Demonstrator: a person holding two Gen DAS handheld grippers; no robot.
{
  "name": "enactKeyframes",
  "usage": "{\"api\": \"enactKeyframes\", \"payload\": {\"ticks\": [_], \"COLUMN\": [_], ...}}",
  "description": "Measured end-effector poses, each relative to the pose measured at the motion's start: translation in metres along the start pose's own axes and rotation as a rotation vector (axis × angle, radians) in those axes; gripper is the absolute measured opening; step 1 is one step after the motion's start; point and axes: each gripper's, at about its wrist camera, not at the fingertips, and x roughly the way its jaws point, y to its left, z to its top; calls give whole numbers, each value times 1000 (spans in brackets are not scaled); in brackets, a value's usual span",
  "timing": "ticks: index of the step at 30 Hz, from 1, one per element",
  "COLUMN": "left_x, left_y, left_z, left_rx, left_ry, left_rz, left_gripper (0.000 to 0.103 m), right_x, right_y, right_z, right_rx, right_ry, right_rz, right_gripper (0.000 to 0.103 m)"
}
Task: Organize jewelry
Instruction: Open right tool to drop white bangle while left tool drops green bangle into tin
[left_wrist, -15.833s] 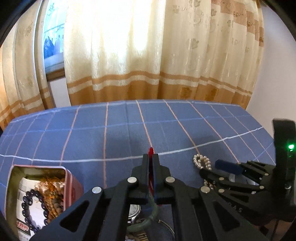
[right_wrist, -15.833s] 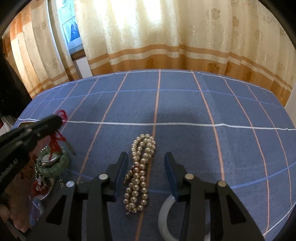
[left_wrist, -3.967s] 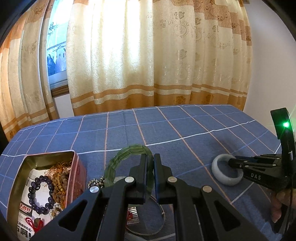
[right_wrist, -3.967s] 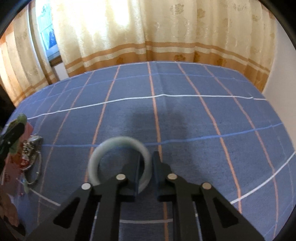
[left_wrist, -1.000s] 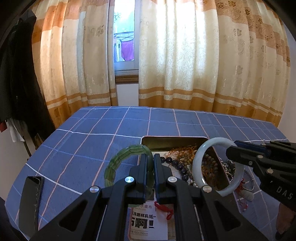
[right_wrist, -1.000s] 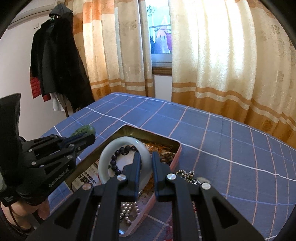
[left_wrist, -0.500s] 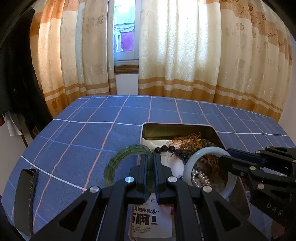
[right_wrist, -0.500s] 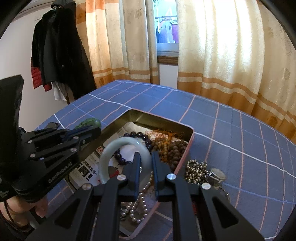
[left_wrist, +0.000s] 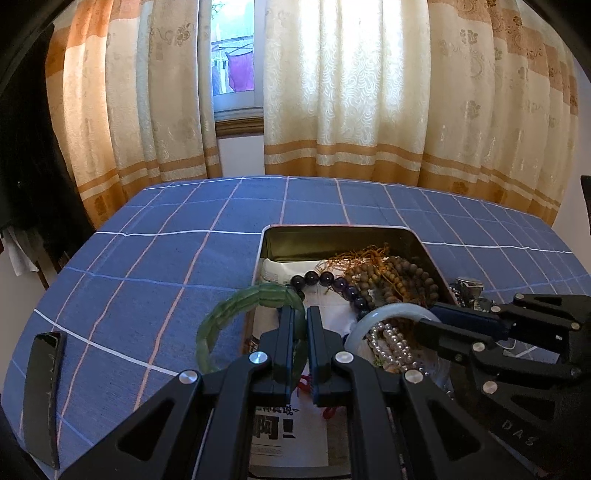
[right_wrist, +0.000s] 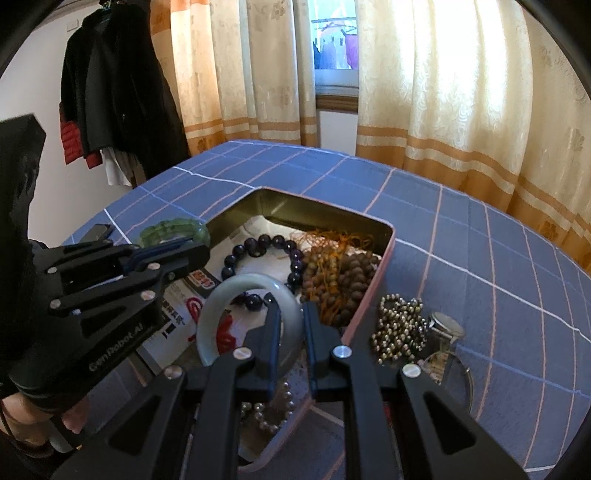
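My left gripper (left_wrist: 306, 317) is shut on a green beaded bangle (left_wrist: 236, 314) and holds it over the left rim of the pink tin (left_wrist: 332, 228). The bangle also shows in the right wrist view (right_wrist: 173, 230). My right gripper (right_wrist: 291, 314) is shut on a pale white jade bangle (right_wrist: 229, 291) and holds it low inside the tin (right_wrist: 325, 210); it also shows in the left wrist view (left_wrist: 391, 308). The tin holds a dark purple bead bracelet (right_wrist: 266, 242), brown wooden beads (right_wrist: 343, 273), a pearl string (left_wrist: 393, 347) and printed paper.
A metal bead strand (right_wrist: 399, 325), a watch (right_wrist: 447, 328) and a thin wire ring (right_wrist: 467, 384) lie on the blue checked cloth (left_wrist: 155, 258) right of the tin. A black phone-like slab (left_wrist: 42, 391) lies near the table's left edge. Curtains and a window stand behind.
Both grippers have moved lower and closer to the tin. The white bangle has gone down among the beads in the tin. The green bangle stays gripped at the tin's left rim.
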Motion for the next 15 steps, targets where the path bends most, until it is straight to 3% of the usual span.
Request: {"api": "enactKeyframes", "payload": {"ticks": [15], "left_x": [3], "left_y": [-9], "left_z": [-3], "left_rx": [8], "left_ry": [53], "left_rz": [-79], "left_gripper": [7], "right_x": [2], "right_y": [1], "right_z": [-2], "right_rx": [-11], "right_ry": [9], "right_rz": [5], "right_gripper": [15]}}
